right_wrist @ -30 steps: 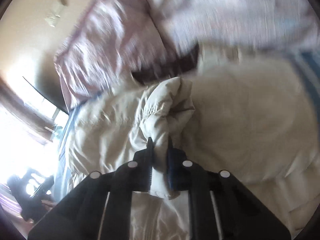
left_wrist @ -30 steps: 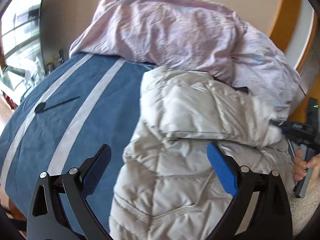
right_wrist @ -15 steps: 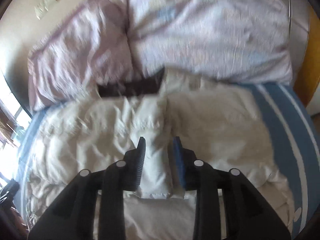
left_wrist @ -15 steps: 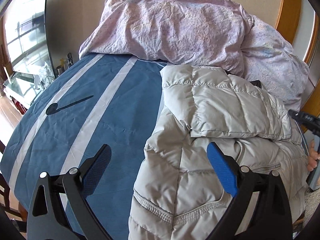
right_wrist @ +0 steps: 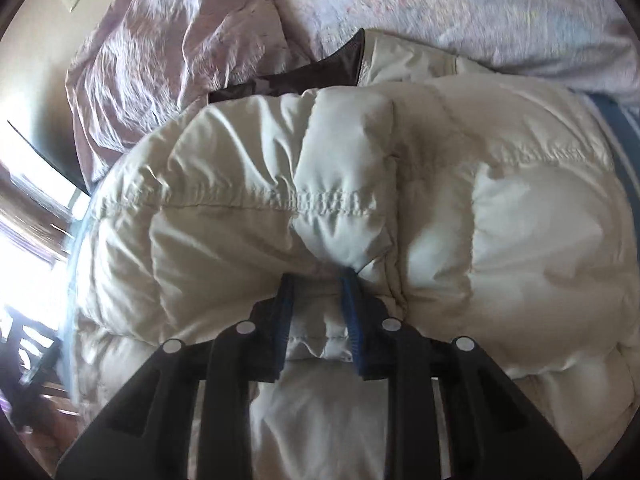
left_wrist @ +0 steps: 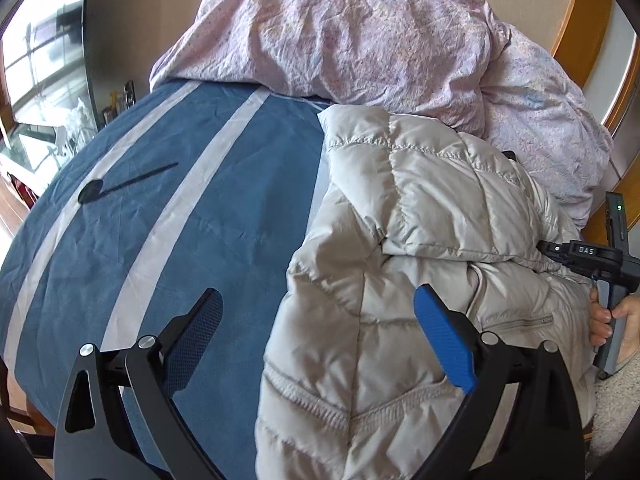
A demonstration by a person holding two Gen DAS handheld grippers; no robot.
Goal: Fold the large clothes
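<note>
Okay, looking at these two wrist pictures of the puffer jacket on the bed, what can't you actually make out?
- Right tool: right wrist view, fingertips sunk in a jacket fold; whether the pads press it is unclear.
- Jacket's lower hem: left wrist view, cut off by the bottom edge and hidden behind the open left tool.
- Dark lining: right wrist view, mostly covered by the folded sleeve.
- Pink duvet: right wrist view, print blurred.

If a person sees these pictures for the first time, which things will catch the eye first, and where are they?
First comes the puffy pale quilted jacket, lying on the right part of the blue bedspread with white stripes. Behind it, against the wall, sits a crumpled pink duvet. The right tongs are pushed into the jacket's padding, while the left tongs stand wide open above its edge.
</note>
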